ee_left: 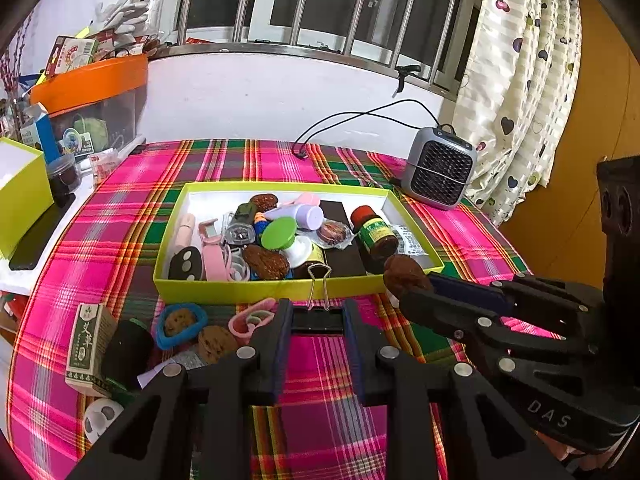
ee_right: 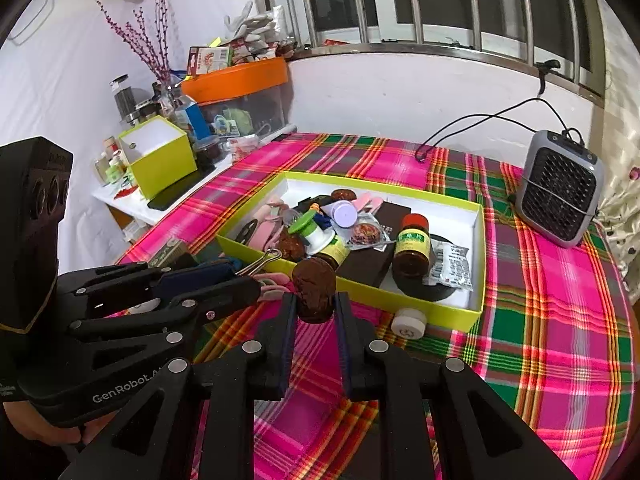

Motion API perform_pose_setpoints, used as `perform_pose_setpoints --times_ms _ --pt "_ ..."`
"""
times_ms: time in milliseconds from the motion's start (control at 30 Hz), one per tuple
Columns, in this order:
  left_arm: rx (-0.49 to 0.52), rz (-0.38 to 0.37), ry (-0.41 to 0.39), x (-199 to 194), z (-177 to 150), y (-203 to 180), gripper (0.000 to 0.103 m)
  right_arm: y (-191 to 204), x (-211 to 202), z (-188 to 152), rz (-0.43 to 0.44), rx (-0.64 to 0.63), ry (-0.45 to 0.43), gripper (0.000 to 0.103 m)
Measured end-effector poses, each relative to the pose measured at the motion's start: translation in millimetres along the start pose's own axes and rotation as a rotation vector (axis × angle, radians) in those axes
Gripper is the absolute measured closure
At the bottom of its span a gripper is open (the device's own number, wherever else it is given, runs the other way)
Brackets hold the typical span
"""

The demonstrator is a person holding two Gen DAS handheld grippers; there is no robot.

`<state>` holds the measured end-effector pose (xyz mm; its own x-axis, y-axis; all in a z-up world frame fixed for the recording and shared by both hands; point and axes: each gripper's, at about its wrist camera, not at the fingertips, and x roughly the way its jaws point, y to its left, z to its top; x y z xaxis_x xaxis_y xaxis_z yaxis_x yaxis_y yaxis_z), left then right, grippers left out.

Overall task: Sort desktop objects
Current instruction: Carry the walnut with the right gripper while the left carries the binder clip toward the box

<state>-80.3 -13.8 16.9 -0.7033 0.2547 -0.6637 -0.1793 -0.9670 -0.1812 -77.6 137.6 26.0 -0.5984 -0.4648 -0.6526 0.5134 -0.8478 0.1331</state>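
A lime-green tray (ee_left: 256,292) (ee_right: 478,248) full of small items stands mid-table on the plaid cloth. My left gripper (ee_left: 318,322) is shut on a black binder clip (ee_left: 318,320) whose silver handles (ee_left: 319,284) lean on the tray's near wall; it also shows in the right wrist view (ee_right: 256,266). My right gripper (ee_right: 316,308) is shut on a brown cookie (ee_right: 314,288), held just before the tray's near wall; it also shows in the left wrist view (ee_left: 404,276).
Loose items lie left of the tray: a green box (ee_left: 86,350), a blue-ringed cookie (ee_left: 180,322), a brown cookie (ee_left: 212,344), a pink clip (ee_left: 250,320). A white cap (ee_right: 408,323) sits by the tray. A grey fan (ee_left: 438,172) stands far right. Boxes crowd the left shelf.
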Motion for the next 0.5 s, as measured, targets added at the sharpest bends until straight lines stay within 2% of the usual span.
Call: perform_pose_setpoints --times_ms 500 --pt "-0.058 0.020 -0.013 6.8 10.0 27.6 0.077 6.2 18.0 10.4 0.008 -0.016 0.013 0.083"
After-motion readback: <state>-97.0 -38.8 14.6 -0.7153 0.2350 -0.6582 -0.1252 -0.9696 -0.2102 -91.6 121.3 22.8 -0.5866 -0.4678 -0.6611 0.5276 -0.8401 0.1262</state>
